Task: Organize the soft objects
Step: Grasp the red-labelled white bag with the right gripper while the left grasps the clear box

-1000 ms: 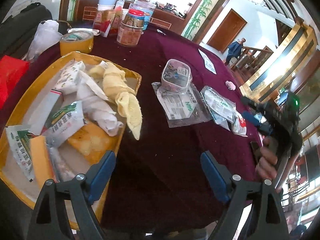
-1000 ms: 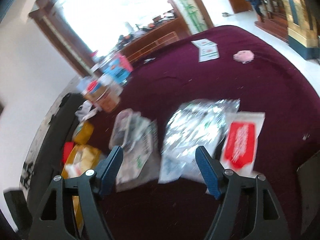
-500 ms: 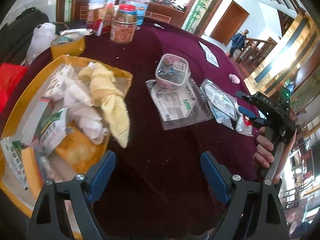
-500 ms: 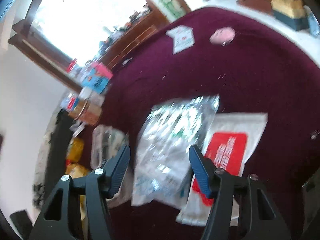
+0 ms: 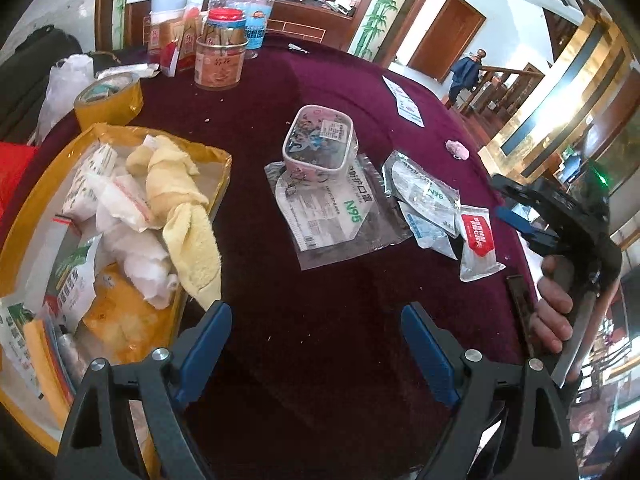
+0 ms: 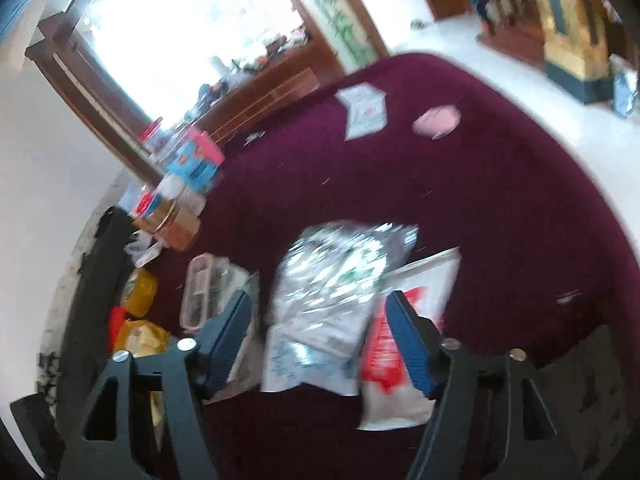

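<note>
A yellow tray point(image 5: 24, 216) at the left holds a yellow towel point(image 5: 176, 184), white cloths and several packets. On the maroon cloth lie an N95 mask packet point(image 5: 336, 212) under a clear plastic box point(image 5: 320, 144), silver mask packets point(image 5: 424, 196) and a red-label bag point(image 5: 476, 236). My left gripper point(image 5: 318, 348) is open above bare cloth, right of the tray. My right gripper point(image 5: 524, 226) hovers by the red-label bag. In the blurred right wrist view my right gripper point(image 6: 320, 328) is opening, its fingers astride the silver mask packets point(image 6: 336, 280) without pressing them; the red-label bag point(image 6: 428, 284) lies beside the right finger.
Jars and boxes point(image 5: 220, 52) crowd the far left of the table beside a yellow tape roll point(image 5: 108, 98). Paper leaflets point(image 5: 404, 100) and a small pink object point(image 5: 456, 148) lie near the far right edge. A person point(image 5: 464, 72) stands by the stairs far off.
The left wrist view has slid so the tray sits further left. My right gripper has closed in on the silver packets, its jaws narrowing and then widening again.
</note>
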Tool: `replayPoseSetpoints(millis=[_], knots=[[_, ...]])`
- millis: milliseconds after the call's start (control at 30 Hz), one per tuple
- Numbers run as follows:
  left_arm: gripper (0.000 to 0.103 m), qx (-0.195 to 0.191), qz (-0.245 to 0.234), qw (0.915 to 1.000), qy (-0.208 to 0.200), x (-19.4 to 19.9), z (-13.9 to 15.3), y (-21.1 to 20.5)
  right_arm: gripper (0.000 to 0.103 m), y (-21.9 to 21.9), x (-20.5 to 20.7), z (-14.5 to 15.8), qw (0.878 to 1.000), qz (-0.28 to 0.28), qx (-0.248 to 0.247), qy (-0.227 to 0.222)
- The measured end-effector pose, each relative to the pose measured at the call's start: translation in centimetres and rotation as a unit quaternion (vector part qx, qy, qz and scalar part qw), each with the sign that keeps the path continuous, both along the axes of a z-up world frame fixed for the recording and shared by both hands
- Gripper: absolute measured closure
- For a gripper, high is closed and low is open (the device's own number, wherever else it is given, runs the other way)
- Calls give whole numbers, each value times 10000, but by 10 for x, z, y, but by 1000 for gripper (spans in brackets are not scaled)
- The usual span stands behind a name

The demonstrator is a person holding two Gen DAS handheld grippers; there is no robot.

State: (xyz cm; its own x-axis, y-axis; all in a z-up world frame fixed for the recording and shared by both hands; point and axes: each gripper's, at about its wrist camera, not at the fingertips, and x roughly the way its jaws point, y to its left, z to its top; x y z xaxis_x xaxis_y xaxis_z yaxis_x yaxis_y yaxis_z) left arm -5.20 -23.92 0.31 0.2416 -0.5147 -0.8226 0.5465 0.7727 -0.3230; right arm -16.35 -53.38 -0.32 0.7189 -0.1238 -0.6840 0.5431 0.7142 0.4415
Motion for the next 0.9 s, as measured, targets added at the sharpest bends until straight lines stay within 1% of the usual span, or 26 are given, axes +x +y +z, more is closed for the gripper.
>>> replayPoseSetpoints(millis=[33,100,233,300,333,367,433,467,533,600,633,667,733,767,833,867,900], knots=[[13,-18,11,10000,30,1,-1,2,31,-2,-4,0,9999,-74,-119,92],[13,-104,59,9999,92,2,-2,8,31,-6,-4,-9,9986,-190,-282,415],[13,-181,98,9997,129,3,-1,15,31,-4,9,-40,9926,-208,-478,1101],[13,-199,86,9997,129,2,1,17,31,-2,13,-53,9908,-259,-484,1233],[13,-188,61,9998,91,2,3,17,34,-2,14,-58,9905,-308,-457,1263],[13,-187,50,9998,42,2,5,17,38,-3,13,-61,9916,-335,-352,1199],[13,-188,21,9998,-43,4,11,16,57,-5,14,-67,9930,-300,-229,1118],[13,-203,-20,9998,-39,7,13,14,57,-6,11,-69,9938,-342,-161,1044],[13,-184,-91,9998,-11,17,16,8,68,-5,7,-67,9940,-480,-220,963],[13,-111,-113,9999,17,32,17,-4,69,-5,-4,-60,9946,-736,-234,693],[13,-59,-110,9999,32,38,16,-9,69,-8,-11,-55,9957,-820,-138,399],[13,-6,-100,9999,72,48,14,-16,69,-10,-16,-52,9962,-837,-76,214],[13,-72,-35,9999,91,63,11,-26,72,-8,-20,-50,9953,-953,-89,143],[13,-54,41,10000,60,73,10,-34,73,-7,-21,-49,9952,-977,-57,83],[13,-34,100,9999,109,87,5,-48,74,-2,-25,-44,9959,-834,132,-321],[13,-62,83,9998,154,94,3,-55,74,4,-25,-39,9958,-800,29,-443],[12,-7,75,9998,189,103,-1,-66,74,9,-24,-36,9957,-791,-116,-462]])
